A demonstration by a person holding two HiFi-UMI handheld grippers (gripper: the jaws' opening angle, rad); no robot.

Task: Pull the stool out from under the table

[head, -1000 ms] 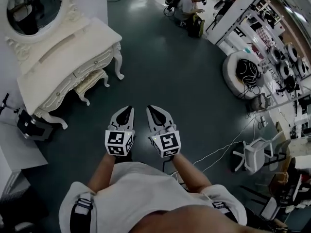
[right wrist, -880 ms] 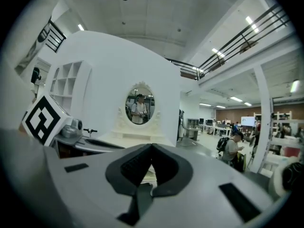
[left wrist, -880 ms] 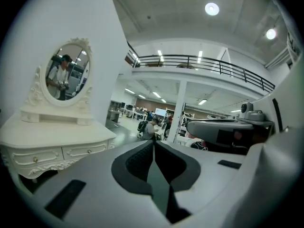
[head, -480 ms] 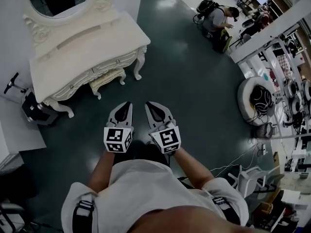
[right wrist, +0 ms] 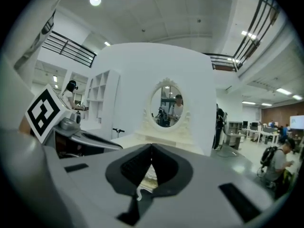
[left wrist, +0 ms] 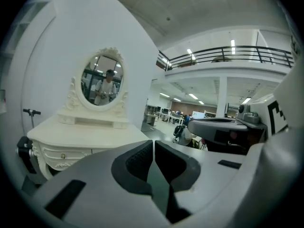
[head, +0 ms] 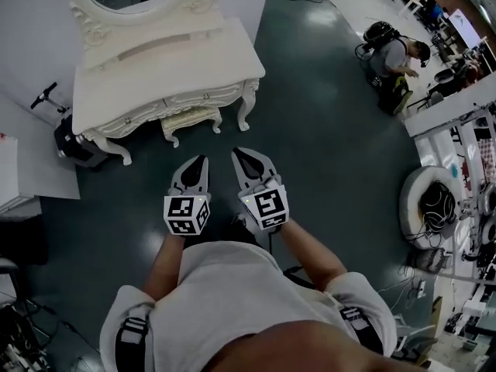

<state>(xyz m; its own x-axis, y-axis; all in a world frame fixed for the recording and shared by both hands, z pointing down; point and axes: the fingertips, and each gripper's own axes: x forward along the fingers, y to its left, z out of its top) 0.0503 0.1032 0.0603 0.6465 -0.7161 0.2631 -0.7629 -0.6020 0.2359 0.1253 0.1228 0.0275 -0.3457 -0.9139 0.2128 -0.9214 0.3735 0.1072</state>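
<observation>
A cream stool [head: 190, 118] with carved legs stands tucked under the white dressing table [head: 147, 72], only its front edge showing. My left gripper [head: 197, 162] and right gripper [head: 242, 156] are side by side over the dark floor, a short way in front of the stool, touching nothing. Both are shut with nothing between the jaws. In the left gripper view the left gripper [left wrist: 153, 144] faces the table [left wrist: 85, 133] and its oval mirror [left wrist: 102, 83]. The right gripper [right wrist: 151, 148] in its own view points at the same mirror [right wrist: 167, 105]; part of the stool [right wrist: 148, 172] shows through the jaw gap.
A black scooter [head: 66, 134] leans at the table's left end beside a white panel [head: 31, 169]. A person with a backpack [head: 391, 56] crouches on the floor at the far right. A round white seat [head: 430, 208] and cables lie at the right edge.
The view has swung so the dressing table and stool now lie straight ahead of both grippers and closer. The grippers stay shut and side by side.
</observation>
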